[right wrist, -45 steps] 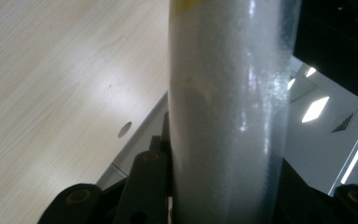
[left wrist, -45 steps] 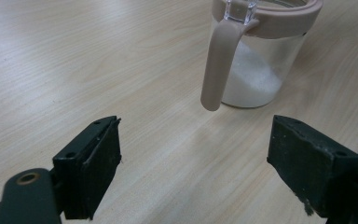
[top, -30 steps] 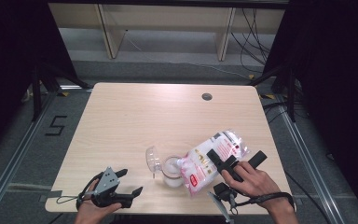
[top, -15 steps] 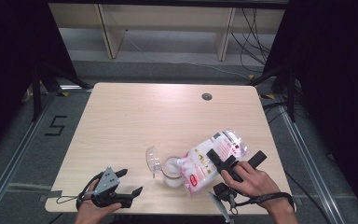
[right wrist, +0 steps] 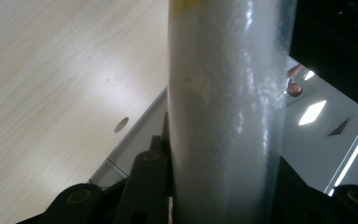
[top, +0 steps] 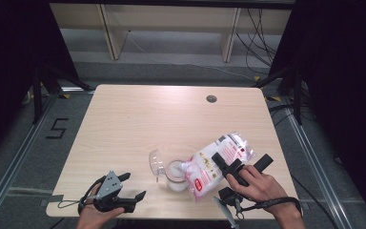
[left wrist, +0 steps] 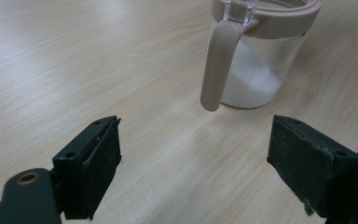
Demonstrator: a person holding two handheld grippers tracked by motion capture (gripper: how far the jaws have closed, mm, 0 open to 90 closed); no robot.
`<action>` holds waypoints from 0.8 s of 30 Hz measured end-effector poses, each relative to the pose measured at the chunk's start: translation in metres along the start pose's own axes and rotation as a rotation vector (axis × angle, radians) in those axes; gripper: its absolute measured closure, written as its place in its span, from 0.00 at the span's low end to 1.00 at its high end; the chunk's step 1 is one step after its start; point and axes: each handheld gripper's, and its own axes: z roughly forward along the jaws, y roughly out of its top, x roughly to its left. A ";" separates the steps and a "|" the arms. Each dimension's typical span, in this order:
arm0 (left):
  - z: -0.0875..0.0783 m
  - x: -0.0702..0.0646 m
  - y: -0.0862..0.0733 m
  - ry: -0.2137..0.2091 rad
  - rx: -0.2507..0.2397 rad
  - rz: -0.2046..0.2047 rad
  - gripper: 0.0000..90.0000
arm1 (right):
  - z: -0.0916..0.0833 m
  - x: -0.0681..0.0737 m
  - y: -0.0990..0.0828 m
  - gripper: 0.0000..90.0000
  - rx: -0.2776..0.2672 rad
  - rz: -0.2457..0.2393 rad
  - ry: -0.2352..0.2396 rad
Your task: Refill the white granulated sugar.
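Observation:
A clear jar with a beige rim stands near the table's front edge, its clear lid flipped open to the left. White powder lies in the jar, and a beige latch hangs down its side. A plastic bag of white granules with a red label is tilted over the jar, its lower end at the jar's mouth. My right gripper is shut on the bag's upper part; up close the bag stands between its jaws. My left gripper rests open at the front left, apart from the jar, with nothing between its jaws.
The light wooden table has a round cable hole near its far right. Dark curtains flank both sides, and shelving stands beyond the far edge. A metal rail runs along the floor at the left.

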 end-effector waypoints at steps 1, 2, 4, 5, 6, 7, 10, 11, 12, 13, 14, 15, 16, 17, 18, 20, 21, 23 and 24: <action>0.000 0.000 0.000 0.000 0.001 -0.009 0.18 | -0.001 -0.001 0.000 0.84 0.008 -0.030 -0.006; 0.000 -0.001 -0.001 0.002 -0.001 -0.027 0.18 | -0.001 -0.004 -0.001 0.85 0.010 -0.075 -0.004; 0.000 -0.001 0.000 0.001 0.000 -0.024 0.18 | -0.001 -0.003 -0.001 0.85 0.007 -0.068 -0.001; 0.000 -0.001 0.000 0.009 0.002 -0.023 0.18 | -0.001 -0.003 -0.001 0.85 0.008 -0.069 -0.003; 0.000 -0.001 0.000 0.003 -0.001 -0.023 0.18 | -0.001 -0.003 -0.001 0.85 0.011 -0.068 -0.004; 0.000 -0.002 -0.001 0.001 -0.001 -0.027 0.18 | -0.001 -0.003 -0.001 0.85 0.012 -0.070 -0.001; 0.000 -0.001 0.000 0.002 -0.001 -0.021 0.18 | -0.001 0.000 -0.001 0.85 -0.013 0.012 -0.012; 0.000 -0.001 0.000 0.002 0.000 -0.023 0.18 | -0.001 0.000 -0.001 0.85 -0.014 0.010 -0.012; 0.000 -0.002 0.000 0.005 0.001 -0.027 0.18 | -0.001 0.000 -0.001 0.85 -0.014 0.011 -0.012; 0.000 -0.001 -0.001 0.001 -0.001 -0.027 0.18 | -0.001 0.000 -0.001 0.85 -0.014 0.012 -0.013; 0.000 -0.001 -0.001 0.002 0.000 -0.027 0.18 | 0.000 0.000 -0.002 0.85 -0.014 0.016 0.000; 0.000 -0.001 -0.001 0.002 0.000 -0.028 0.18 | 0.000 0.000 -0.002 0.85 -0.018 0.018 -0.001; 0.000 -0.001 0.000 0.004 0.000 -0.023 0.18 | 0.000 0.001 -0.002 0.86 -0.020 0.021 -0.001; 0.000 -0.001 -0.001 0.002 -0.001 -0.028 0.18 | 0.000 0.001 -0.002 0.86 -0.020 0.024 -0.001; 0.000 -0.001 -0.001 0.003 -0.001 -0.028 0.18 | 0.000 0.001 -0.002 0.86 -0.020 0.024 -0.002; 0.000 -0.001 -0.001 0.002 -0.001 -0.027 0.18 | 0.000 0.002 -0.003 0.86 -0.020 0.028 -0.012; -0.001 -0.001 0.000 0.008 0.003 -0.023 0.18 | 0.000 0.001 -0.003 0.86 -0.019 0.027 -0.010; -0.001 -0.001 0.000 0.006 0.004 -0.020 0.18 | 0.000 0.001 -0.003 0.86 -0.020 0.032 -0.011; -0.001 -0.001 0.000 0.006 0.004 -0.021 0.18 | 0.000 0.002 -0.004 0.86 -0.025 0.038 -0.014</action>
